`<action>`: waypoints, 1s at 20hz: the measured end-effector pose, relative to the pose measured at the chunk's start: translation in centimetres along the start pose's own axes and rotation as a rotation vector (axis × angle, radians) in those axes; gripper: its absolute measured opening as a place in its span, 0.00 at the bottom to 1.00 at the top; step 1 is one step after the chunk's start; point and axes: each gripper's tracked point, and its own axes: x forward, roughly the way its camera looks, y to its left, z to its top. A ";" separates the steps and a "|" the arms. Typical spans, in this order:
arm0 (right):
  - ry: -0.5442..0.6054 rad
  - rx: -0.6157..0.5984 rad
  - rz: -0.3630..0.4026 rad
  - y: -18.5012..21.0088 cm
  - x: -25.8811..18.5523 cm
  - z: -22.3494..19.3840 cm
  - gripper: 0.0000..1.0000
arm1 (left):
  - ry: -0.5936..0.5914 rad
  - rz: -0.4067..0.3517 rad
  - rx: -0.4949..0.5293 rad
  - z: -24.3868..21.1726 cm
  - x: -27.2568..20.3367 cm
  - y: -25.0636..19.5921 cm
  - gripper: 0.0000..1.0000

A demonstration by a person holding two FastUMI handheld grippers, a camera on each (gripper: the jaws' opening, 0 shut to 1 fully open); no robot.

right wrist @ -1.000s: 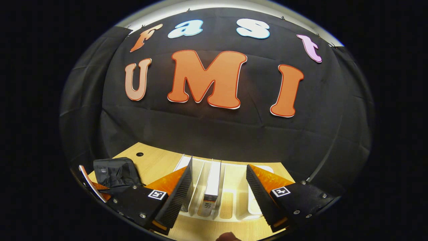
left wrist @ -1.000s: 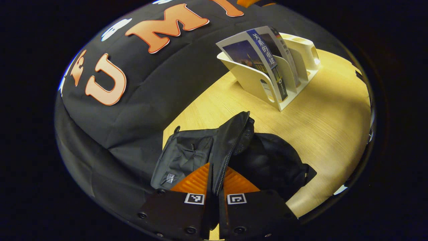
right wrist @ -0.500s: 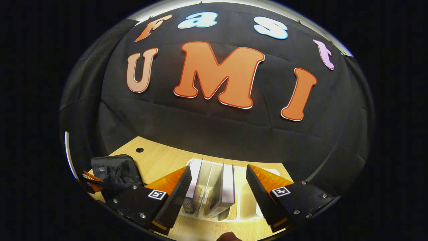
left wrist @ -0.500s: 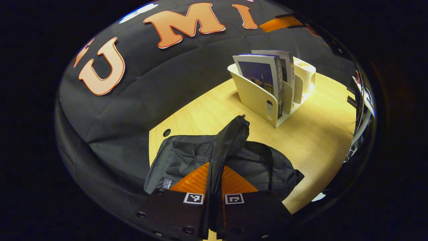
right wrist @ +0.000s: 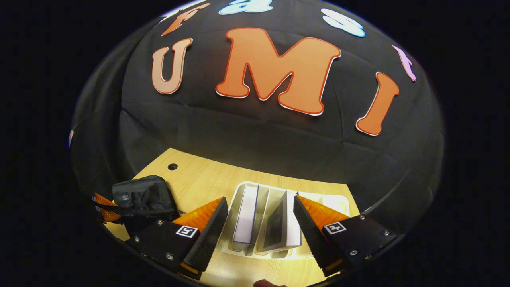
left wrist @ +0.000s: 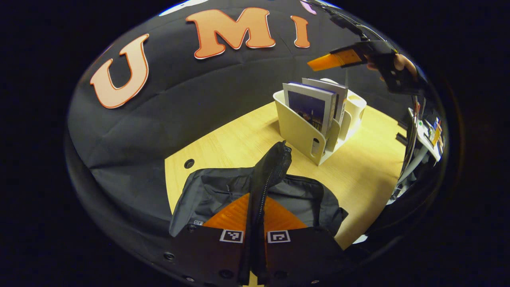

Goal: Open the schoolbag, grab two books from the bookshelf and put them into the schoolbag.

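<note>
Left claw pinching schoolbag zipper edge, lifting mouth open. Right claw spread above two books in bookshelf, ready for grab.

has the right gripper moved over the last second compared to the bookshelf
Yes. In the right gripper view, the right gripper has risen: the white bookshelf and the two books now show more from above, sitting between the open fingers, untouched.
</note>
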 end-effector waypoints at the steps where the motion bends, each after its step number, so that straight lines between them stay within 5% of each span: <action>1: 0.045 0.009 0.004 0.2 0.7 -0.6 0.98 | 0.002 -0.023 -0.006 0.3 -0.2 0.4 0.08; 8: 0.204 0.098 0.012 1.3 4.1 -1.8 0.99 | -0.033 -0.190 -0.124 1.9 -1.0 2.4 0.08; 20: 0.544 0.121 -0.003 2.3 8.3 -6.5 0.95 | 0.037 -0.324 -0.197 2.3 -0.5 4.2 0.07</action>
